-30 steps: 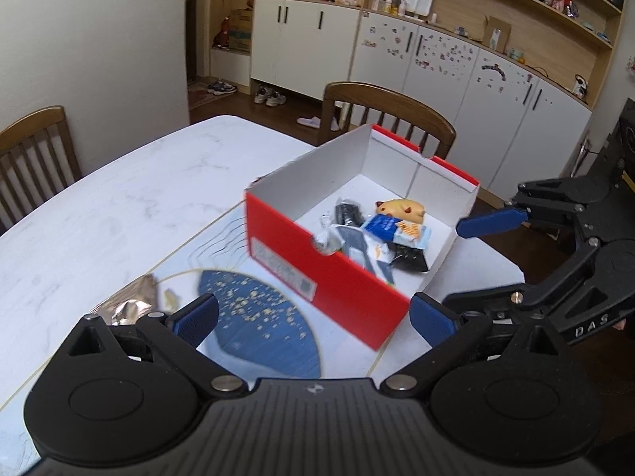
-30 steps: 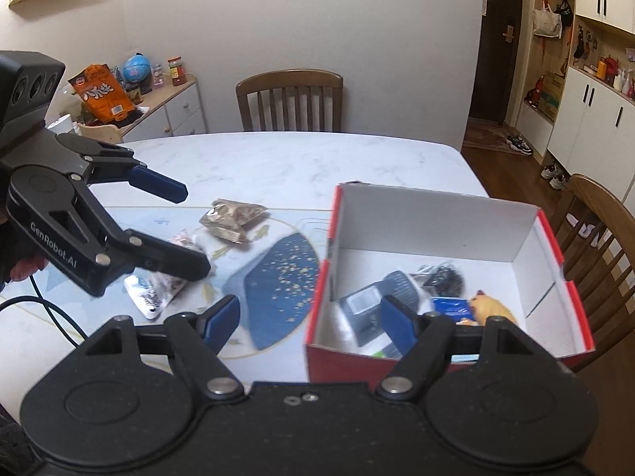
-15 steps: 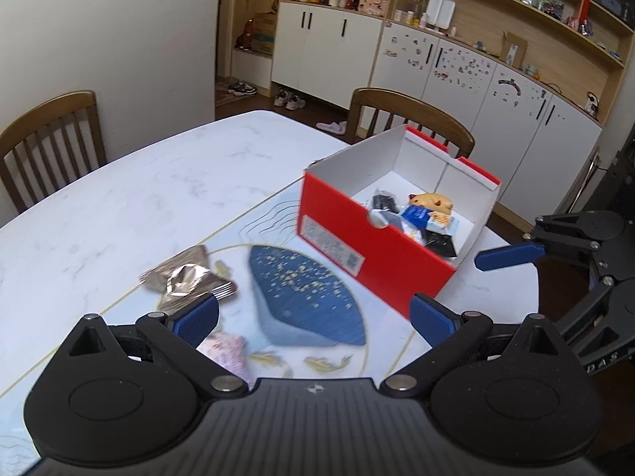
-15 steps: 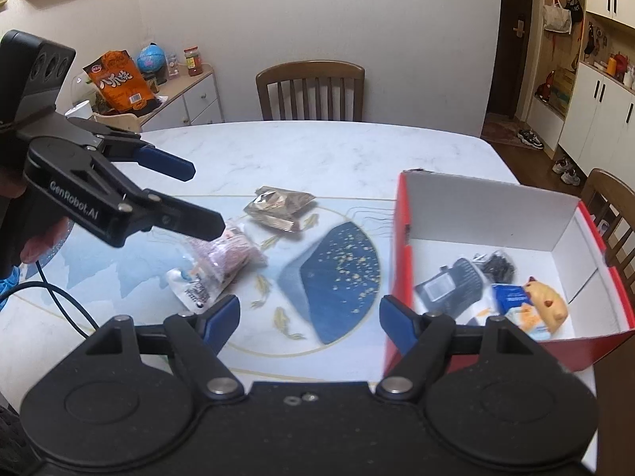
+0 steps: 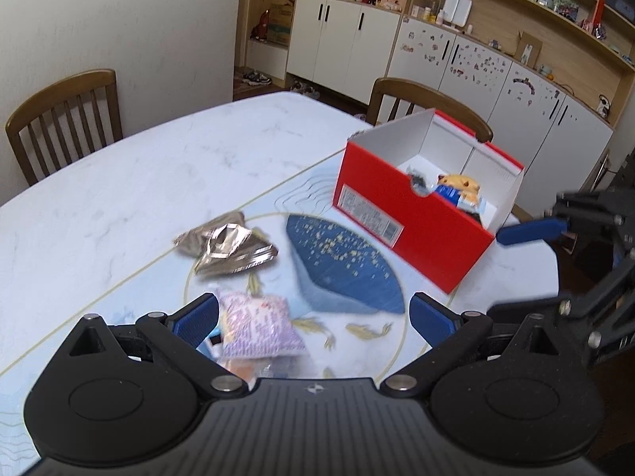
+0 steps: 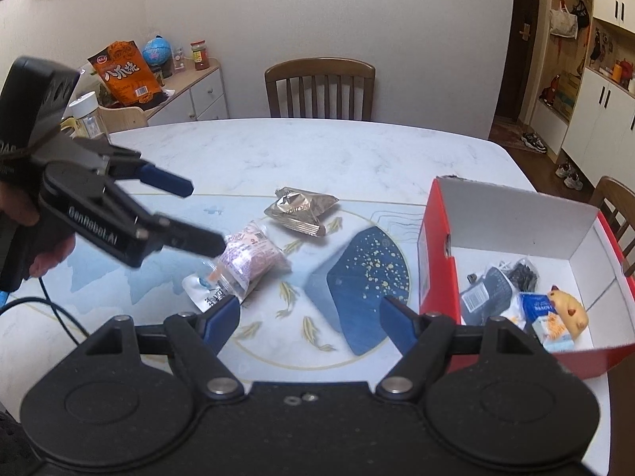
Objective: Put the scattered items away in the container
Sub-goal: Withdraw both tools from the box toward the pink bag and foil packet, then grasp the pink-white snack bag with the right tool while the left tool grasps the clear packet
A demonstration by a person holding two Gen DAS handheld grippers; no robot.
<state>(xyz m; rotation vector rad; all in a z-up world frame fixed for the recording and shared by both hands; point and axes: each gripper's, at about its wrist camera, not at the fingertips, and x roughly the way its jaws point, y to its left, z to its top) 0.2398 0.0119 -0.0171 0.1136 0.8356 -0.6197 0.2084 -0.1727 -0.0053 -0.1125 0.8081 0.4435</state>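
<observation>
A red shoebox (image 5: 410, 234) (image 6: 435, 254) with white inner walls stands on the table and holds several small items, among them a yellow toy (image 6: 568, 308). Left of it lie a crumpled gold foil packet (image 5: 228, 246) (image 6: 299, 210), a pink-white snack bag (image 5: 256, 327) (image 6: 250, 258) and a clear pouch (image 6: 206, 291) partly under that bag. My left gripper (image 5: 313, 317) (image 6: 198, 214) hangs open just above the pink bag, nothing between its fingers. My right gripper (image 6: 309, 313) (image 5: 512, 265) is open and empty over the mat beside the box.
The white marble table (image 6: 317, 150) carries a blue patterned mat (image 6: 357, 277). Wooden chairs (image 6: 319, 89) (image 5: 63, 119) stand at its far sides, another (image 5: 428, 99) behind the box. A sideboard with an orange snack bag (image 6: 123, 73) is at the left; a black cable (image 6: 47, 309) trails near the left hand.
Both grippers have moved left, away from the box and toward the loose packets. The pink bag and foil packet have come into the left wrist view. Both grippers stay open.
</observation>
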